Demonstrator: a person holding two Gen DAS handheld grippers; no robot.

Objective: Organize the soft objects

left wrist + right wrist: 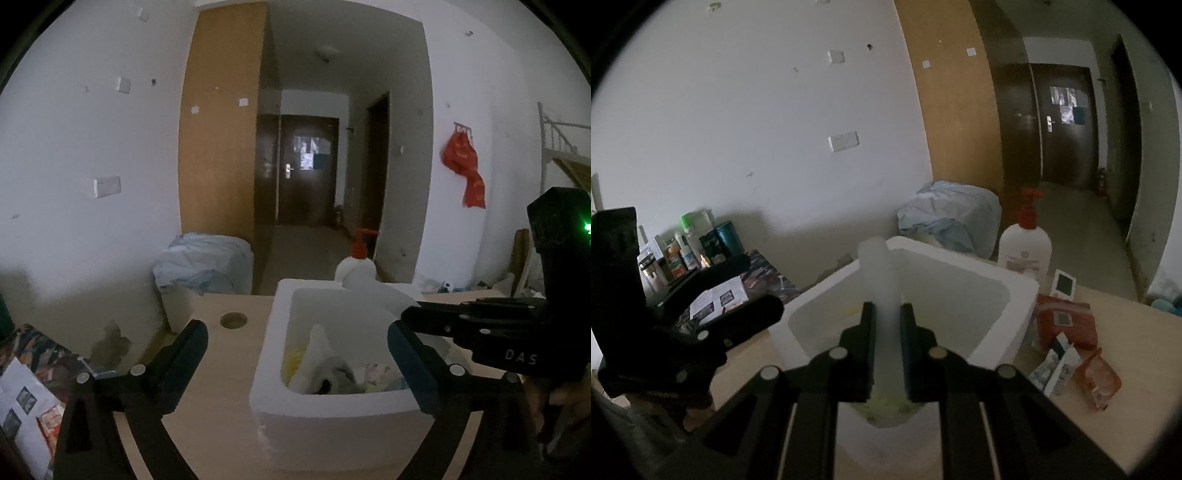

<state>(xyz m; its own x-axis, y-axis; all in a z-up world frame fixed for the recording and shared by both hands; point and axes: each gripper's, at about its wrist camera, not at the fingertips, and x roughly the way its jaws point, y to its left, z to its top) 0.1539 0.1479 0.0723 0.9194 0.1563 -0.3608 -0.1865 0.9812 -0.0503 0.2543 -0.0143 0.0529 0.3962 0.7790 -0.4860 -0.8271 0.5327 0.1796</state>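
Right gripper point(888, 328): your jaws are pinching a pale, translucent, tube-like soft piece point(877, 280). It stands up between the pads, over the near edge of the white foam box point(1015, 295).
Left gripper point(297, 354): your jaws are spread wide with nothing between them, straddling the box from the front.
Box contents: a yellow item, a white folded piece and grey and patterned soft things point(332, 369) lie low inside; I can't tell them apart further.
Risk, release point: the piece juts beyond the pads, so if you let go too near the rim it may drape over the wall or fall out onto the light wooden tabletop point(221, 387).
Risk, collision: your two grippers are close together at the box; crossing paths could knock the light foam box askew.
Risk, neighbours: the white pump bottle with a red top point(1025, 243) stands just behind the box, and the red packet point(1065, 325) lies beside it; a shoved box could topple the bottle.
Still outside: packets at the box's right.
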